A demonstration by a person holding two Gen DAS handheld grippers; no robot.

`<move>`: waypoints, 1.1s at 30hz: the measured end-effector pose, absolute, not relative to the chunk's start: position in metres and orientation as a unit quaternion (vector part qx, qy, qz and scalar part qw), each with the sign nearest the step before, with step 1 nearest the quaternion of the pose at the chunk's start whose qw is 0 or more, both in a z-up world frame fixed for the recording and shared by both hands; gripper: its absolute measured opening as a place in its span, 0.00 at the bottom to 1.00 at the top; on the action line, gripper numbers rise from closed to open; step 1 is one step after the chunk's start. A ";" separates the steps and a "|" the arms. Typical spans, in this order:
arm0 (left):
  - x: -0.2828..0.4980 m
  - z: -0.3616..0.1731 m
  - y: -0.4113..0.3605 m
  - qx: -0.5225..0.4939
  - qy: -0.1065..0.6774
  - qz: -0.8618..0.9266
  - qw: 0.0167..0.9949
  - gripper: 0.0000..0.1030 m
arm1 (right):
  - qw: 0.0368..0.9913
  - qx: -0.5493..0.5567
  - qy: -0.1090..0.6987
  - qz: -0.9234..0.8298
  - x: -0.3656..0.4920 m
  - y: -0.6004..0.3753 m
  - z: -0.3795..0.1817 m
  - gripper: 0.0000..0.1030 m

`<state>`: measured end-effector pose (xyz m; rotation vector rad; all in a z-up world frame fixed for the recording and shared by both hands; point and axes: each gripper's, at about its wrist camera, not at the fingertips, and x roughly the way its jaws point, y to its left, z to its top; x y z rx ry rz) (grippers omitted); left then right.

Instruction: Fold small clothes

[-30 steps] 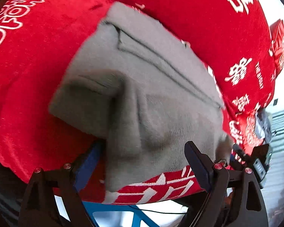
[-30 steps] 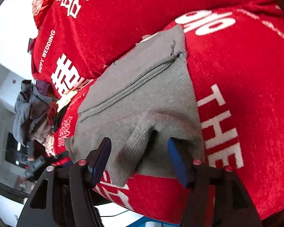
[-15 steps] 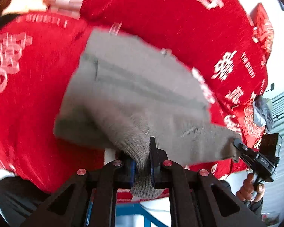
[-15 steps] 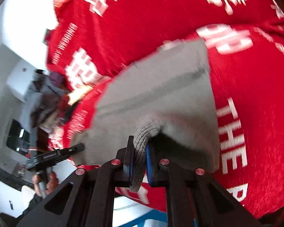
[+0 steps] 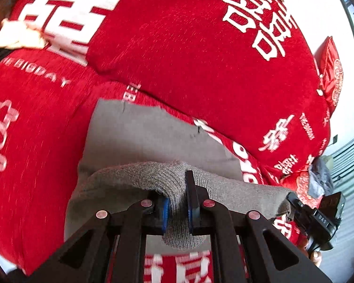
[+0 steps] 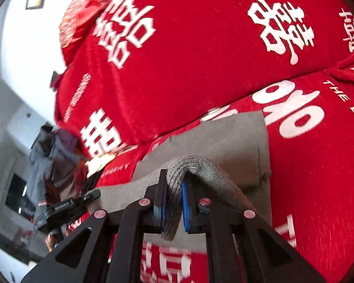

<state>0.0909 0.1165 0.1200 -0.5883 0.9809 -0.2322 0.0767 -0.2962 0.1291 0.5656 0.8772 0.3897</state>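
On the red sofa cover [image 5: 200, 54] with its white lettering lies the small grey knit garment [image 5: 139, 139], its far part flat on the seat cushion and its near edge raised off the fabric. Both grippers hold that near edge: the left gripper [image 5: 177, 200] has its fingers pressed together on a bunched roll of knit, and the right gripper [image 6: 172, 200] pinches another bunch of the same hem, so the cloth hangs between them like a soft ridge. From the left camera the right gripper shows at the far end of the hem, well apart.

To my eye the fold is only begun. Doing it well means carrying both hands forward at one height and one pace, keeping the hem lightly taut so it does not sag in the middle, and laying it squarely along the far edge before letting go. Uneven hands would skew the fold.
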 end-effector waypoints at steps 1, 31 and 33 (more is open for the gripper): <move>0.107 0.118 0.112 -0.269 0.464 -0.105 0.837 0.12 | 0.848 0.269 0.420 0.179 0.090 -0.295 0.126 0.11; 0.154 0.071 0.117 -0.234 0.484 -0.090 0.838 0.99 | 0.868 0.209 0.439 0.103 0.157 -0.311 0.085 0.79; 0.160 0.073 0.099 -0.208 0.487 -0.094 0.843 0.99 | 0.877 0.136 0.450 0.099 0.155 -0.289 0.084 0.79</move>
